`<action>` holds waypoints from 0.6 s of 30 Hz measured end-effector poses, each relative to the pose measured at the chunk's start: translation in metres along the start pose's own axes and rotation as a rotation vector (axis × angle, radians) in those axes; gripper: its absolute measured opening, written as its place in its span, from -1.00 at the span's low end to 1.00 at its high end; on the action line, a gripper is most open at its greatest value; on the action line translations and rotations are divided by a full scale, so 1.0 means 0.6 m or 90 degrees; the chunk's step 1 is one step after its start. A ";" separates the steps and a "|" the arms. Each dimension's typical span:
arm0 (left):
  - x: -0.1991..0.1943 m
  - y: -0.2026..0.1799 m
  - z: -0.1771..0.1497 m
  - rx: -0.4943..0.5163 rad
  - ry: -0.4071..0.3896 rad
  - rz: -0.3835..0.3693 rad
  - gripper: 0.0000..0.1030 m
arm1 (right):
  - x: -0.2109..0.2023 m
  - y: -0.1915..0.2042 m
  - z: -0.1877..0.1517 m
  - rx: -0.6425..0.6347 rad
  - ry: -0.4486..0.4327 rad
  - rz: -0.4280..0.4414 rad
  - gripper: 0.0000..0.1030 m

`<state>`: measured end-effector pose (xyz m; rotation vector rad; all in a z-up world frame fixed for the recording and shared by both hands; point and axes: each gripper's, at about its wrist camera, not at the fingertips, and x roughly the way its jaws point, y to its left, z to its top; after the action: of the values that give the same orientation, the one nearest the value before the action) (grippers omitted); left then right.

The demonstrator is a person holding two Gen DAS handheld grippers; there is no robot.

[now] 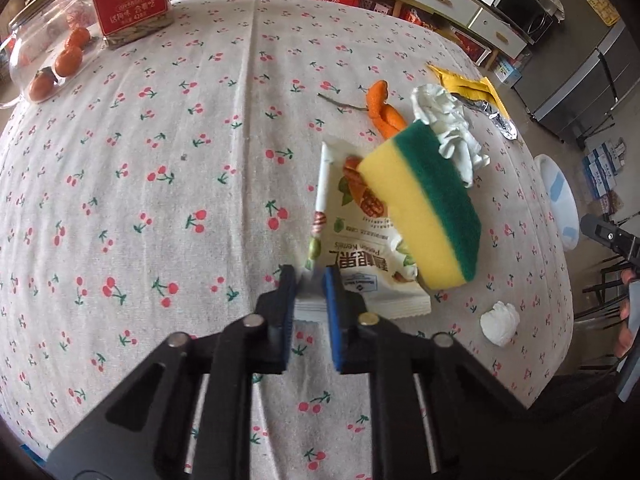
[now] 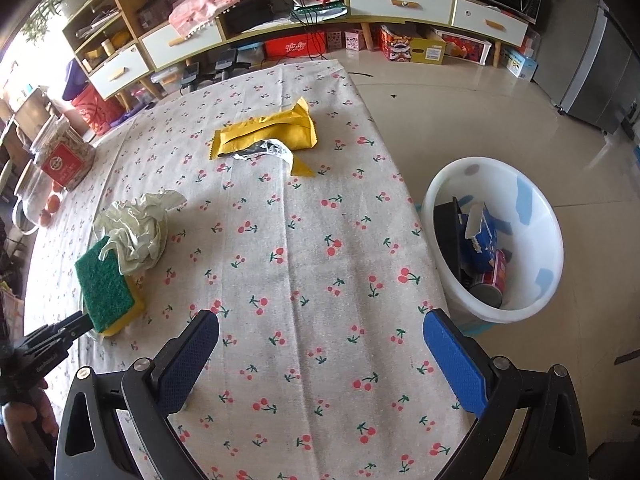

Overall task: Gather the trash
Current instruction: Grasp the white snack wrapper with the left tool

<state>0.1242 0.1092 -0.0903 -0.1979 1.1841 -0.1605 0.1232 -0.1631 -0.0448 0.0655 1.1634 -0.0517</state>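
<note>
My left gripper is shut on the near edge of a white pecan snack wrapper and lifts it off the table. A yellow-and-green sponge rests tilted on the wrapper; it also shows in the right wrist view. Behind it lie a crumpled white tissue, orange peel and a yellow packet with foil. A small tissue ball lies to the right. My right gripper is open and empty above the table near its right edge.
A white bin holding trash stands on the floor right of the table. A red-labelled jar, a glass jar and tangerines sit at the far left. The cherry-print tablecloth covers the table.
</note>
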 end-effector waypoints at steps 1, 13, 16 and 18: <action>-0.002 0.001 -0.001 -0.003 -0.002 -0.007 -0.86 | 0.002 0.006 0.000 -0.005 0.001 0.001 1.00; -0.074 0.040 0.002 -0.010 -0.069 0.051 -0.93 | 0.013 0.103 0.001 -0.072 0.008 0.052 1.00; -0.084 0.069 -0.001 -0.032 -0.077 0.065 -0.93 | 0.019 0.138 -0.001 -0.098 0.013 0.075 1.00; -0.089 0.086 -0.007 -0.047 -0.080 0.065 -0.93 | 0.023 0.163 -0.003 -0.118 0.017 0.093 1.00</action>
<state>0.1017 0.1709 -0.0561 -0.2094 1.0739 -0.0142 0.1340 -0.0653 -0.0556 -0.0127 1.1823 0.1863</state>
